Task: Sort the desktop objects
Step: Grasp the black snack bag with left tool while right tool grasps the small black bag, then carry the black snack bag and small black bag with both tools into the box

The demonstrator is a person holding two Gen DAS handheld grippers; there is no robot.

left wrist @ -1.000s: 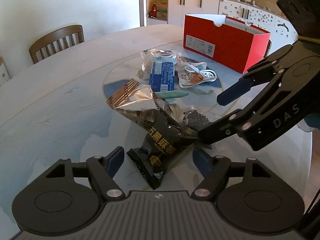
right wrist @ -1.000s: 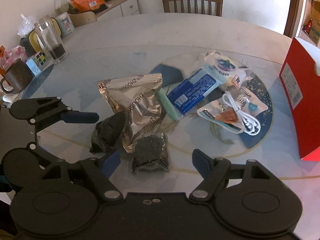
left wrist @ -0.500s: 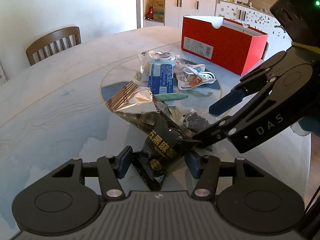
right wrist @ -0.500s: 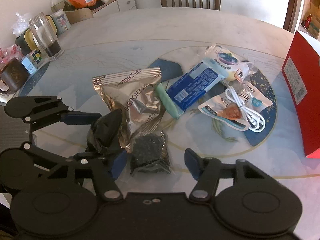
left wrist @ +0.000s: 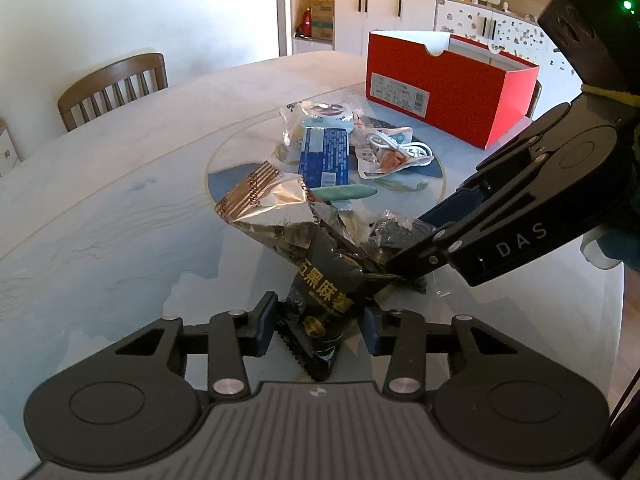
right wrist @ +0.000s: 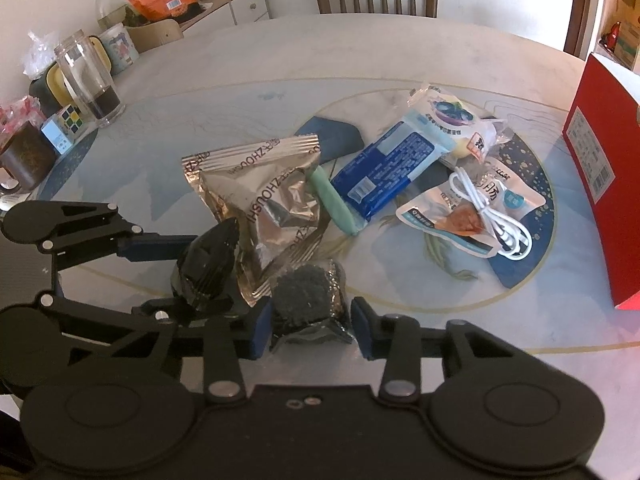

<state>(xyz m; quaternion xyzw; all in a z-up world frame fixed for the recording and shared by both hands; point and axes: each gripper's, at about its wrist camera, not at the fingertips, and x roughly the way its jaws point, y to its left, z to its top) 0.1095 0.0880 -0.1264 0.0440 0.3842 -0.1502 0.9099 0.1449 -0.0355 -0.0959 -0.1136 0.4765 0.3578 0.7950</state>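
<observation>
A black snack packet [left wrist: 324,292] with gold lettering lies at the near end of the pile on the table [left wrist: 100,240]. My left gripper [left wrist: 318,328] has a pad against each side of it, and its jaws are closing. Beside it, a clear packet of dark pieces [right wrist: 308,292] sits between the pads of my right gripper [right wrist: 310,332], whose jaws are closing and touch its sides. Both packets lean on a silver foil packet [right wrist: 264,208]. The right gripper [left wrist: 404,244] crosses the left wrist view from the right.
Behind the foil packet lie a green stick [right wrist: 332,204], a blue packet [right wrist: 384,172] and a white cable [right wrist: 488,216] on a snack pouch. An open red box [left wrist: 448,88] stands at the far right. A glass jar [right wrist: 88,80], mug [right wrist: 24,160] and puzzle cube [right wrist: 68,124] line the left edge.
Both grippers' jaws have narrowed from wide apart to the sides of their packets. The black packet has bulged up between the left pads. Neither hand has shifted.
</observation>
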